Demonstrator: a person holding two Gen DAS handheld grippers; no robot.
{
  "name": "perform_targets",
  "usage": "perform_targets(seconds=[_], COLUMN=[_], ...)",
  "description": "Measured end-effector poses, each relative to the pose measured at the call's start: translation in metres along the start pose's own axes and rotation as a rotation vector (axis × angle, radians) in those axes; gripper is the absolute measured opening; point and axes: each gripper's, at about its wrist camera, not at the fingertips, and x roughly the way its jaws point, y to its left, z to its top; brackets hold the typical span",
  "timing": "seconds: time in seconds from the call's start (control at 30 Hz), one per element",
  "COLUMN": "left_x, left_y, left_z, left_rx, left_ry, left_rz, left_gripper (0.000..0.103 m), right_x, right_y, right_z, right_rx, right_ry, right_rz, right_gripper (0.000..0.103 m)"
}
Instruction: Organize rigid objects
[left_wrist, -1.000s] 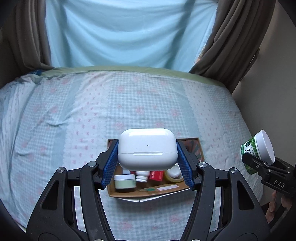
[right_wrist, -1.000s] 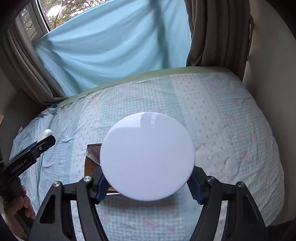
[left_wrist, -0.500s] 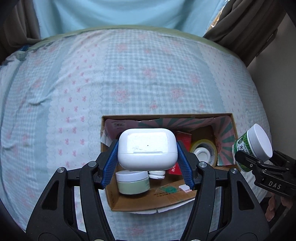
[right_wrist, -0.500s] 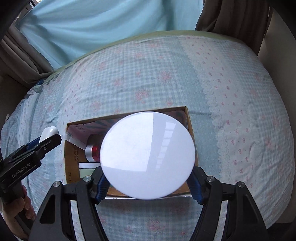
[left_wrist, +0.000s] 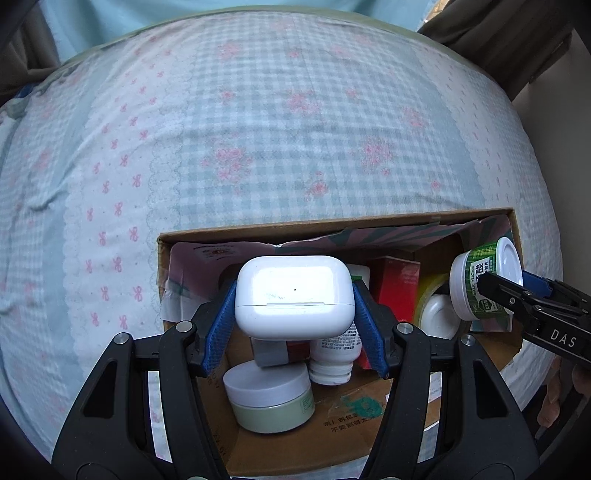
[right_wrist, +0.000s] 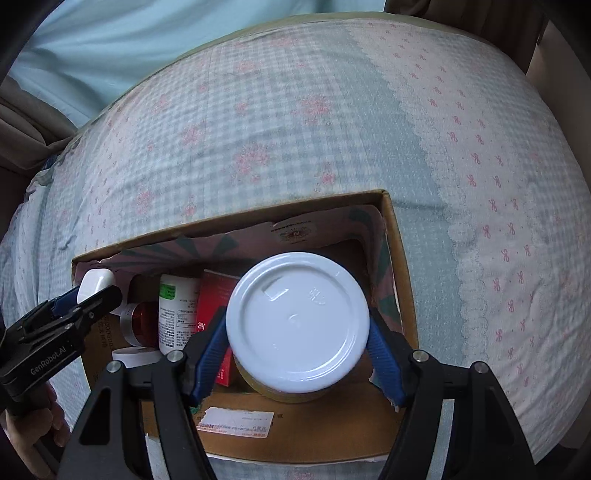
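My left gripper (left_wrist: 293, 325) is shut on a white earbud case (left_wrist: 293, 295) and holds it over the left part of an open cardboard box (left_wrist: 332, 225). My right gripper (right_wrist: 297, 354) is shut on a green-labelled jar with a white lid (right_wrist: 297, 326) over the box's right part (right_wrist: 400, 266). That jar also shows at the right of the left wrist view (left_wrist: 484, 282). The earbud case shows at the left of the right wrist view (right_wrist: 94, 284).
The box lies on a bed with a blue checked, pink-flowered sheet (left_wrist: 277, 129). Inside it are a pale green cream jar (left_wrist: 269, 400), a white bottle (left_wrist: 334, 350), a red carton (left_wrist: 393, 286), a tape roll (left_wrist: 437, 314) and a small red-topped tin (right_wrist: 138, 319). A wall stands at the right.
Both grippers have moved forward and down toward the box with their loads. The box now fills the lower half of each view.
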Motion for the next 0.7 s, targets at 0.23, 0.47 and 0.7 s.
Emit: perform_targets(seconds=[0.23, 0.47, 0.7], left_x=[-0.014, -0.032, -0.060], left_y=[-0.010, 0.002, 0.012], left_z=[0.003, -0.016, -0.038], left_rx=[0.016, -0.014, -0.072], left_ry=[-0.039, -0.042, -0.072], left_rz=[0.011, -0.010, -0.021], left_gripper=[0.103, 0.103, 0.103], right_x=[-0.002, -0.028, -0.048], right_y=[-0.001, -0.008, -0.016], right_z=[0.008, -0.006, -0.026], right_rx=[0.026, 0.029, 0.080], right_ry=[-0.011, -0.099, -0.099], right_rz=[0.018, -0.022, 0.010], right_gripper=[0.068, 0.103, 0.103])
